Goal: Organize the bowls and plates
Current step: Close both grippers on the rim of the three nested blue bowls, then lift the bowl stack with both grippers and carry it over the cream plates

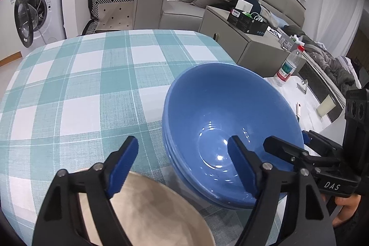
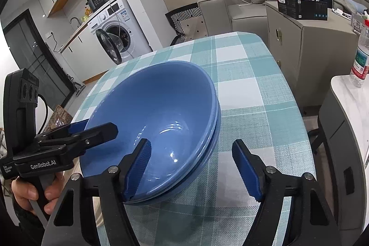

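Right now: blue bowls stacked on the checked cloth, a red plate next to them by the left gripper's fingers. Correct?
Not quite: the plate is beige, not red, as the left wrist view shows. The rest holds: blue bowls stacked on the checked cloth, with the plate next to them by the fingers of the left gripper.

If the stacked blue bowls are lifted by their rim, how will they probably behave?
The blue bowls look glossy, so the rim may slip. They seem rigid and probably breakable. Being nested and already tilted on the checked tablecloth, they could shift or tip.
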`<state>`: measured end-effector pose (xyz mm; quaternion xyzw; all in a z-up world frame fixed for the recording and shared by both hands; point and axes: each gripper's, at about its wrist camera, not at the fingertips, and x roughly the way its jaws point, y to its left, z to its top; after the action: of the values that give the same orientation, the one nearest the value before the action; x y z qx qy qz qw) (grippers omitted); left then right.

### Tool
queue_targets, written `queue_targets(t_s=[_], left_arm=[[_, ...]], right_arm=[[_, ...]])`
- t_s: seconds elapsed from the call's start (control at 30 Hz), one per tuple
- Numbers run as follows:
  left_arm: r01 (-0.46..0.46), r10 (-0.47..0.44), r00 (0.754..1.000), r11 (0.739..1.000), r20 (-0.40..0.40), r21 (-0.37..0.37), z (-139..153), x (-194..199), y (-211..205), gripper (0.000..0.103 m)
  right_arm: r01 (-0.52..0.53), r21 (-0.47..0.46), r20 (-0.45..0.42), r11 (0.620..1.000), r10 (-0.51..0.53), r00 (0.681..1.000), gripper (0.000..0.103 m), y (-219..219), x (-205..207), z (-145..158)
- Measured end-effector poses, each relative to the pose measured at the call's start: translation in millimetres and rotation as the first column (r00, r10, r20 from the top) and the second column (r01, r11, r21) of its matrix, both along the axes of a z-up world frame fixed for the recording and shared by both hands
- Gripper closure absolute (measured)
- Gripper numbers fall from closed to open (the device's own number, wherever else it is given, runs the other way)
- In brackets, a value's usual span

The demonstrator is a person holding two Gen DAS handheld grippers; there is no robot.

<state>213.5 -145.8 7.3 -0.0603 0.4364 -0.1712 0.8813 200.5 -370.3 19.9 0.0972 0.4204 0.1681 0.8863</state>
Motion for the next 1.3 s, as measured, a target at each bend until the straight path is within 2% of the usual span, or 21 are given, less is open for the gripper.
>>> queue_targets(t_s=[0.03,0.1,0.17,0.23,0.37,0.7,1.3], left_arm=[[0.003,-0.003,1.0,1.0,-0.004,-0.001,-0.9,0.0,-0.6,0.029],[0.012,-0.012,1.0,1.0,-0.012,0.0,-2.3,-0.3,-2.1,0.04],[0.02,-0.02,1.0,1.0,-0.017,0.0,-2.9,-0.9,-3.8,0.044],[0.029,-0.029,0.999,1.0,-0.014,0.001,-2.6,-2.0,-5.5,0.047],[0.046,-0.046,0.999,0.999,-0.005,0.011,-1.1,-4.6,-8.9,0.051],[0.045,-0.046,0.999,0.998,0.006,0.047,-0.2,-6.7,-11.9,0.054],[0.052,-0.053,0.999,0.997,0.006,0.053,1.3,-9.5,-14.8,0.055]], right_arm=[[-0.001,0.001,0.001,1.0,0.001,1.0,0.032,-0.1,0.4,0.2],[-0.003,0.002,0.003,1.0,0.003,1.0,0.035,0.2,0.0,0.4],[-0.006,0.003,0.003,1.0,0.006,1.0,0.039,0.8,-0.2,0.3],[-0.014,0.005,0.006,1.0,0.014,1.0,0.048,1.9,-0.6,1.0],[-0.015,-0.005,0.011,1.0,0.015,1.0,0.05,4.0,-2.0,2.6],[-0.011,-0.023,0.017,1.0,0.011,1.0,0.052,4.7,-1.5,2.9],[0.003,-0.034,0.02,0.999,-0.002,1.0,0.052,2.1,-4.1,6.0]])
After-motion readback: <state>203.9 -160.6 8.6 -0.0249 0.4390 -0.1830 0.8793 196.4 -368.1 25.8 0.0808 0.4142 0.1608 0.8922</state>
